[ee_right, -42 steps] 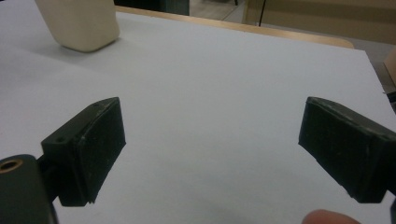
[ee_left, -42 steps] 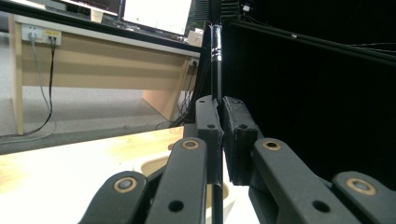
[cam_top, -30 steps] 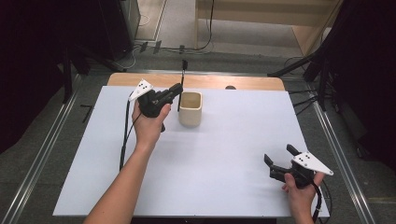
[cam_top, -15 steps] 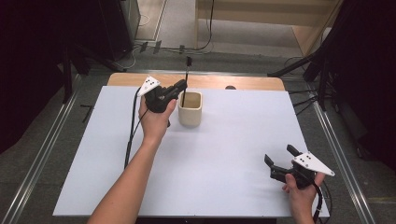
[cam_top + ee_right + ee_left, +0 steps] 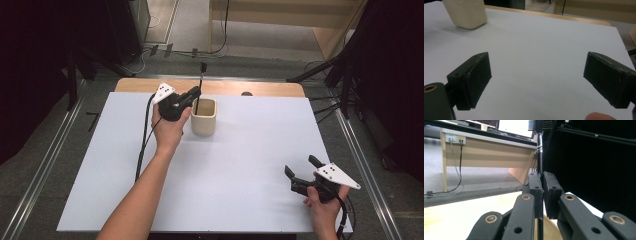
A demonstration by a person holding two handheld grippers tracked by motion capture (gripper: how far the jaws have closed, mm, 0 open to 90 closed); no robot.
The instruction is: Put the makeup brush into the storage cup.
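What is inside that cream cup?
A thin dark rod, pinched by the left hand-held gripper, dips into the cup. Its lower end and the cup's bottom are hidden.

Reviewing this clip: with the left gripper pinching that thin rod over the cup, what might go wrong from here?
The left gripper pinches the thin rod on a narrow line, so it may twist or slip. The rod's lower end sits inside the cup, which nothing steadies, so a sideways pull might tip it. The right gripper is open, far off.

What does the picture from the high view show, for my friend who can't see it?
A person's left claw pinches a thin black stick standing upright in a small cream square cup near the far edge of a white table. The right claw waits open at the near right corner, holding nothing.
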